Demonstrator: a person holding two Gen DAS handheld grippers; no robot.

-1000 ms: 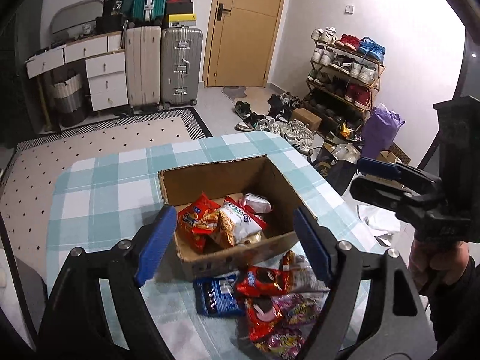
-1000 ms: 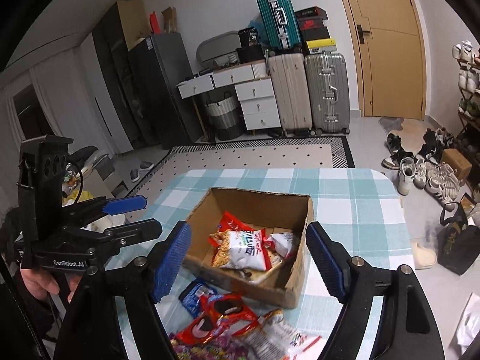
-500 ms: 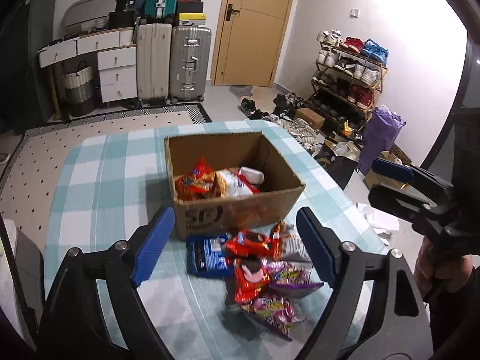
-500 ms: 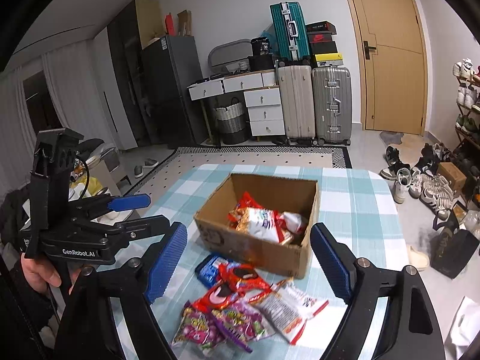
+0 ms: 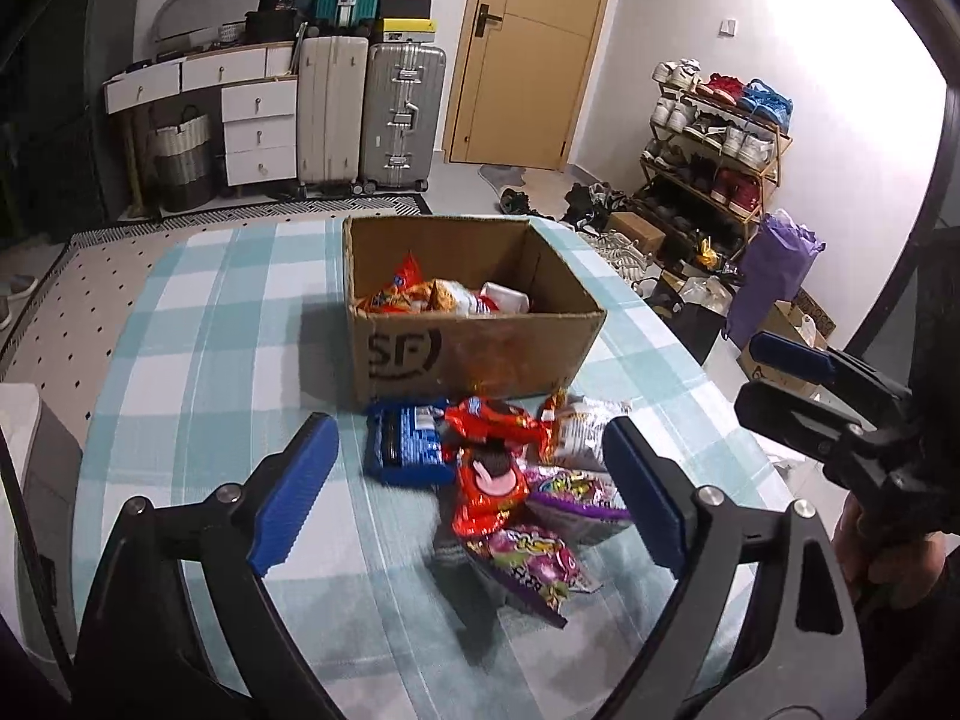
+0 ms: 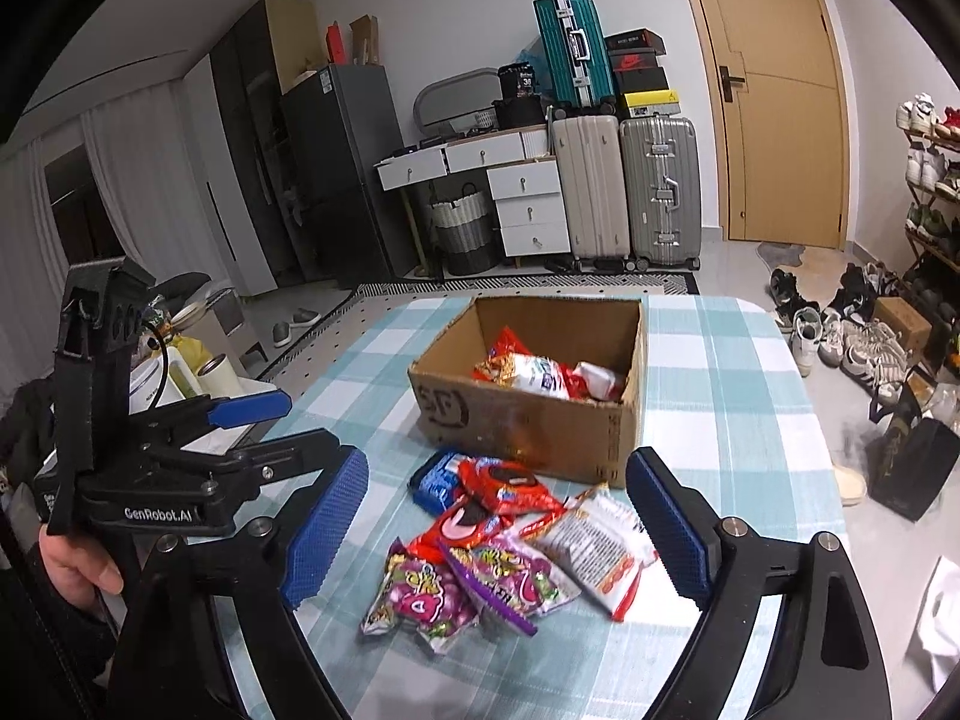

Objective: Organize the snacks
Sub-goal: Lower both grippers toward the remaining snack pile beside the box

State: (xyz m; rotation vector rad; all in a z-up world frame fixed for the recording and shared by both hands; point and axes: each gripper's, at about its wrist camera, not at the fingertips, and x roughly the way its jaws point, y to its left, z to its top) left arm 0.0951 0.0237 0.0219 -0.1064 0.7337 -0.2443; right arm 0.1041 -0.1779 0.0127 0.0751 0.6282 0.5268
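Hovering empty, both tongs (image 5: 468,498) (image 6: 498,528) are opening wide over packets (image 6: 510,546) at the box's (image 6: 534,426) six o'clock; next, grasp one.

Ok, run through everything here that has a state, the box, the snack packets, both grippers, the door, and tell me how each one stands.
Cardboard box: open-topped, upright, partly filled with packets.
Loose snack packets: piled on the table in front of the box, not yet boxed.
Left gripper: jaws opening, nothing between them.
Right gripper: jaws opening, nothing held.
Door: closed.
Drawers: closed.
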